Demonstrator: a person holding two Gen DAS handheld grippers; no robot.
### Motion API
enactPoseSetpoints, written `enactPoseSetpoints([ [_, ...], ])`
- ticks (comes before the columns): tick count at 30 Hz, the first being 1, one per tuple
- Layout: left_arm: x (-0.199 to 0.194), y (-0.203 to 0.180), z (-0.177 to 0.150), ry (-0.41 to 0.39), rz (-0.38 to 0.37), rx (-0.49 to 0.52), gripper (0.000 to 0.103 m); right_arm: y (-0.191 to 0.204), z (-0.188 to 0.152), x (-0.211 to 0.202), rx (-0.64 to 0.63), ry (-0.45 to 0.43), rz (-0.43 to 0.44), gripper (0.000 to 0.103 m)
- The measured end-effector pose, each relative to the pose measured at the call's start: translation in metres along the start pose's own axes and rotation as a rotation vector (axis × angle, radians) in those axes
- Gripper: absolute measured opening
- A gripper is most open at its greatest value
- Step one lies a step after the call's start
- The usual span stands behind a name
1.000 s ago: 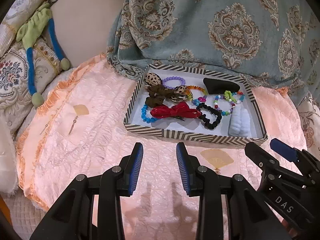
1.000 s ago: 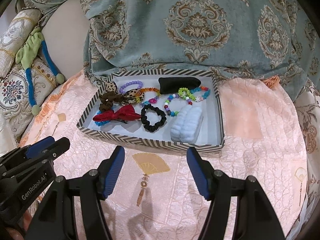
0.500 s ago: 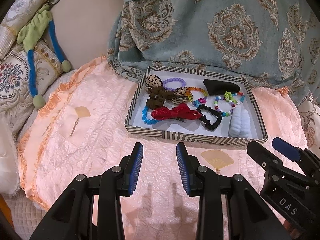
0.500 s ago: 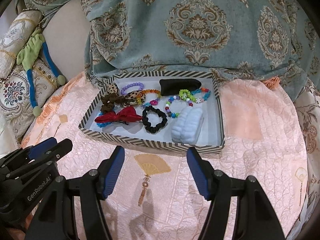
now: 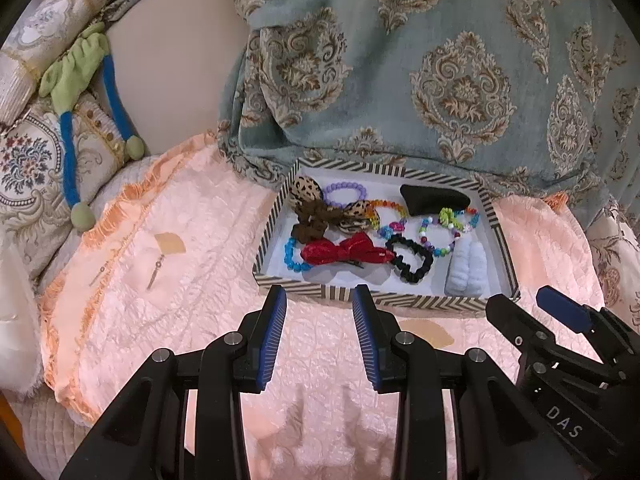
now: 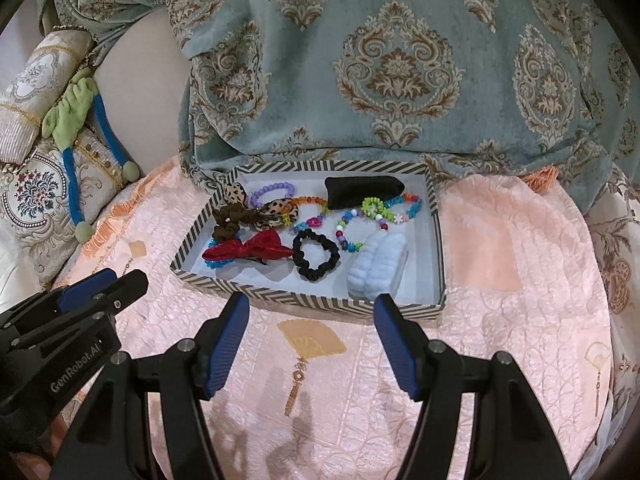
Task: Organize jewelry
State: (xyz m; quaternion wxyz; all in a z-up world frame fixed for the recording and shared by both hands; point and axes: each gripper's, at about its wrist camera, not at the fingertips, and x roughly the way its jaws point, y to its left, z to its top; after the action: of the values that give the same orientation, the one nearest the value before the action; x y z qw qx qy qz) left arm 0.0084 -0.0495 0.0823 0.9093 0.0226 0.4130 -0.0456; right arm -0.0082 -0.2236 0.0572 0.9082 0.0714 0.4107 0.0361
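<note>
Pink quilted bed [image 6: 500, 240] carries the striped tray [image 6: 312, 307] of jewelry. Both claws, left claw [image 5: 318, 332] and right claw [image 6: 310, 344], hover open and empty; approach the black scrunchie [image 6: 315, 254] squarely, pinching one side.

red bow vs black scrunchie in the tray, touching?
Apart. The right wrist view shows a strip of pale tray floor between the red bow tip and the black scrunchie; the left wrist view overlaps them, so it's less clear.
</note>
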Motion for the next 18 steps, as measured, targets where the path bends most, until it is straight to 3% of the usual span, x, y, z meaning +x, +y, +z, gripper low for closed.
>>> enactPoseSetpoints([
  [18,-0.006,-0.001,0.011,-0.037,0.008,0.009,0.017,0.0,0.005,-0.004,-0.002,-0.021,-0.003,0.069],
])
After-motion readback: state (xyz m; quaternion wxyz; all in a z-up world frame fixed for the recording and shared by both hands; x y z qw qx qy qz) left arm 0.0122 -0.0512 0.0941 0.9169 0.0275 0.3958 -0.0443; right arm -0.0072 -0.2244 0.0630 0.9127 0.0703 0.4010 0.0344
